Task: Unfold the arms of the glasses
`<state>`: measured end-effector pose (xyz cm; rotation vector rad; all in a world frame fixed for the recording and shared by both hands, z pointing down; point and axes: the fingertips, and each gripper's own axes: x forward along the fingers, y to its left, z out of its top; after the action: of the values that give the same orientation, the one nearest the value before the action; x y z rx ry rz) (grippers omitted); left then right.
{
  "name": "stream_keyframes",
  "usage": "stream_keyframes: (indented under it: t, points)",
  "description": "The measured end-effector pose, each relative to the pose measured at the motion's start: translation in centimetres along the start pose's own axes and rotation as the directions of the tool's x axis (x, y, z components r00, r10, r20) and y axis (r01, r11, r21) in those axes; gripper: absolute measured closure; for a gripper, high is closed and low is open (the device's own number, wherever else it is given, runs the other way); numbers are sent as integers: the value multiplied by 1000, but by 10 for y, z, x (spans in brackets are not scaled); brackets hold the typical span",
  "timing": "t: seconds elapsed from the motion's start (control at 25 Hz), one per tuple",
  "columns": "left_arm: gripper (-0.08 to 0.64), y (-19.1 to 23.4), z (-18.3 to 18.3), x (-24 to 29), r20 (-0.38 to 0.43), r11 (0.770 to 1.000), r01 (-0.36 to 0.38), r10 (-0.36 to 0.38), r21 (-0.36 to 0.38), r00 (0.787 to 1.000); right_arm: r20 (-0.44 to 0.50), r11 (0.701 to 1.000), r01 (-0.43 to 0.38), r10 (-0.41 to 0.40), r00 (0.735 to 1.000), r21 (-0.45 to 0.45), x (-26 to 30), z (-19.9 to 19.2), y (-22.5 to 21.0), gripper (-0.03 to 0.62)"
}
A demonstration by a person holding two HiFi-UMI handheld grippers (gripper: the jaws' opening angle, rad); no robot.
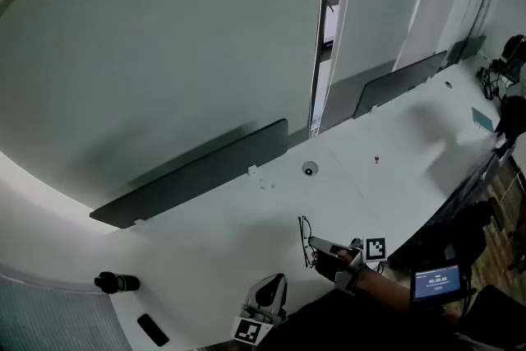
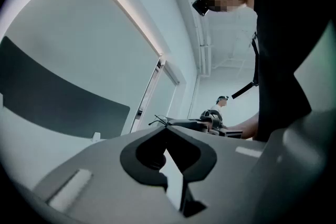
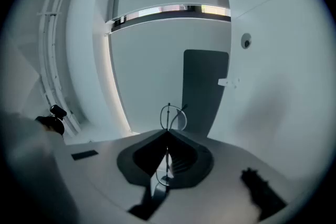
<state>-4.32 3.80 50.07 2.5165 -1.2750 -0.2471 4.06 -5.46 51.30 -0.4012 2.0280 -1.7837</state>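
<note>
White surface (image 1: 394, 136) fills most of the head view, running off to the upper right. Dark grey partition panels (image 1: 197, 177) stand along its far edge against a pale wall.

Near the bottom of that view the right gripper (image 1: 316, 247) reaches in from the person's forearm, which wears a small lit screen (image 1: 437, 282). The gripper's marker cube (image 1: 376, 247) sits just behind its jaws. Those jaws are pressed together on the glasses (image 1: 305, 238), a thin dark wire frame that sticks out to the left of the jaw tips, over the surface. In the right gripper view the frame (image 3: 169, 113) is seen edge-on. Its wire runs down between the two jaws, and one lens rim stands out just past the tips. A slim arm with a darker end angles off beside the rim. Whether the frame touches the surface cannot be told.

The left gripper (image 1: 273, 285) sits lower and to the left, near the bottom edge of the head view, apart from the glasses, with its own marker cube (image 1: 249, 331) below it. In the left gripper view its jaws meet at the tips with nothing between them. The right gripper and the frame show a little way beyond those tips.

Farther left lie a black cylindrical object (image 1: 115, 283) and a flat black item (image 1: 152, 330). A small round fitting (image 1: 309, 169) is set in the surface beyond the glasses.
</note>
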Motion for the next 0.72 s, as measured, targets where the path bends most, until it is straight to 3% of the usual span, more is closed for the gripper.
stream_keyframes:
  t: [0.24,0.56,0.72]
  points:
    - [554,6,6,-5,38,983,63,-57,-173,998,-8,1000,-9,9,1000,15,6,-10,-2,583]
    - [554,0,-6,0,1,984,90,-91,-153,996,-17,1000,3,-3,1000,25,6,-13,-4,583]
    - [554,5,-2,2,44,969,95,-87,-229,995,-21,999,22,-22,1000,26,5,-12,-10,583]
